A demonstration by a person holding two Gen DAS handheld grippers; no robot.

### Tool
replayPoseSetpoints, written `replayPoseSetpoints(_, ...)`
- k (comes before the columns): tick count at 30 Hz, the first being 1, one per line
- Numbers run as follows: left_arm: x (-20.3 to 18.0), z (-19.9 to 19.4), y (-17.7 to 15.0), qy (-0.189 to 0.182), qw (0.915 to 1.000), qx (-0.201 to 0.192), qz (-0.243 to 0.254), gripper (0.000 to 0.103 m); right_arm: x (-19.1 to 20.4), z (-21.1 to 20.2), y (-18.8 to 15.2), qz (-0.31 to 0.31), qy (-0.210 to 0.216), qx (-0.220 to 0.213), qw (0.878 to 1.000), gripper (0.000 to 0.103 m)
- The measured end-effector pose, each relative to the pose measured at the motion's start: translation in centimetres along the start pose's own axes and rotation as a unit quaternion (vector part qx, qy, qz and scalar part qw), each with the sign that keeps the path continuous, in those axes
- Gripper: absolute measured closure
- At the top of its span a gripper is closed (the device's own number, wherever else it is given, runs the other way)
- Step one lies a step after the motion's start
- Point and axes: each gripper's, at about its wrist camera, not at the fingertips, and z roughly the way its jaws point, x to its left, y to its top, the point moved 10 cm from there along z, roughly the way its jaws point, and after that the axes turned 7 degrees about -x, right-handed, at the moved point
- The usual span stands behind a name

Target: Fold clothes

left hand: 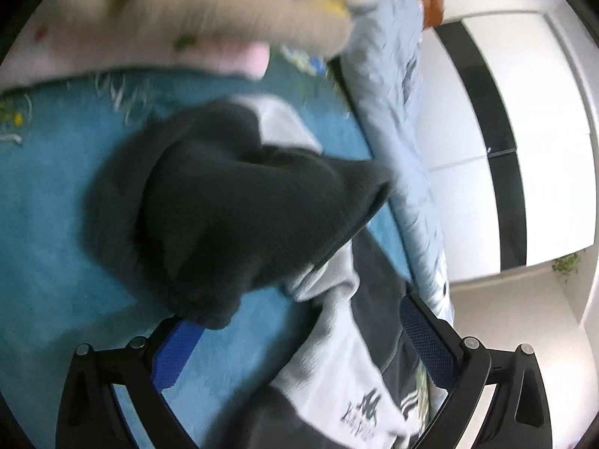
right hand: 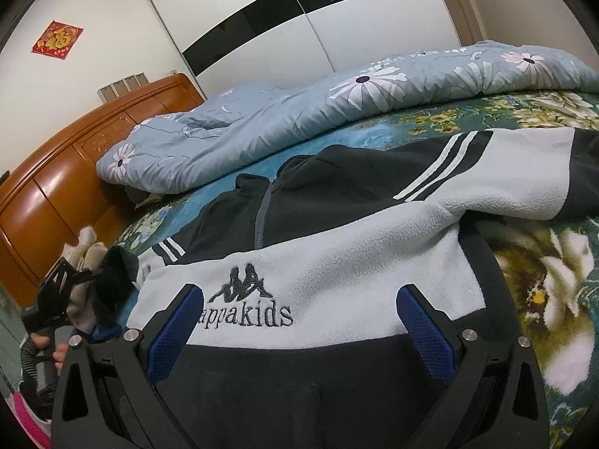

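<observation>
The dark grey and pale grey fleece zip jacket [right hand: 337,232] lies spread front-up on the floral bedspread [right hand: 543,273], flat for folding. The right gripper [right hand: 299,321] hovers over its chest, jaws spread, empty. The left gripper [left hand: 299,336], jaws also spread, sits by the dark sleeve [left hand: 232,205]; whether it touches is unclear.

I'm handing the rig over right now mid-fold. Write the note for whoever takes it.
Left tongs: open, over the dark sleeve, which lies bunched on the teal bedspread; image blurred.
Right tongs: open, straddling the grey chest panel of the fleece jacket, gripping nothing.
Jacket lies front up, zipped, across the bed; blue floral quilt heaped behind it.
Done: jacket laid out.
Left: fold sleeves in, then fold the body.
</observation>
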Motion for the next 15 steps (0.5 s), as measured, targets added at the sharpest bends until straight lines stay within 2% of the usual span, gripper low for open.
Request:
replayPoseSetpoints(1,-0.4,-0.3,0.3,0.004,0.9998,-0.018,0.013,0.001,0.0,0.0,-0.1,0.000,0.000,0.002,1.000,0.000)
replayPoseSetpoints(3,-0.7,-1.1,1.3,0.036,0.9959,-0.063,0.055,0.001,0.2,0.1,-0.3,-0.004,0.002,0.006,1.000,0.000)
replayPoseSetpoints(4,-0.4,-1.6,1.8,0.039,0.9950,-0.072,0.056,0.001,0.3,0.2,-0.4,-0.005,0.003,0.008,1.000,0.000)
replayPoseSetpoints(7,0.7,-2.4,2.3,0.017,0.9969,-0.077,0.003,0.001,0.5,0.2,-0.5,-0.008,0.009,0.011,1.000,0.000)
replayPoseSetpoints(10,2.0,-4.3,3.7,0.000,0.9947,-0.095,-0.040,0.001,0.3,0.0,-0.6,-0.005,0.009,0.013,1.000,0.000)
replayPoseSetpoints(11,1.9,-4.9,4.0,-0.011,0.9935,-0.102,-0.049,0.001,0.3,0.0,-0.7,-0.005,0.009,0.014,1.000,0.000)
replayPoseSetpoints(13,0.6,-5.6,4.7,-0.035,0.9923,-0.114,-0.034,0.000,0.2,-0.1,-0.7,-0.005,0.009,0.015,1.000,0.000)
replayPoseSetpoints(15,0.7,-4.7,5.3,-0.028,0.9927,-0.111,-0.039,0.000,0.2,-0.2,-0.7,-0.006,0.009,0.015,1.000,0.000)
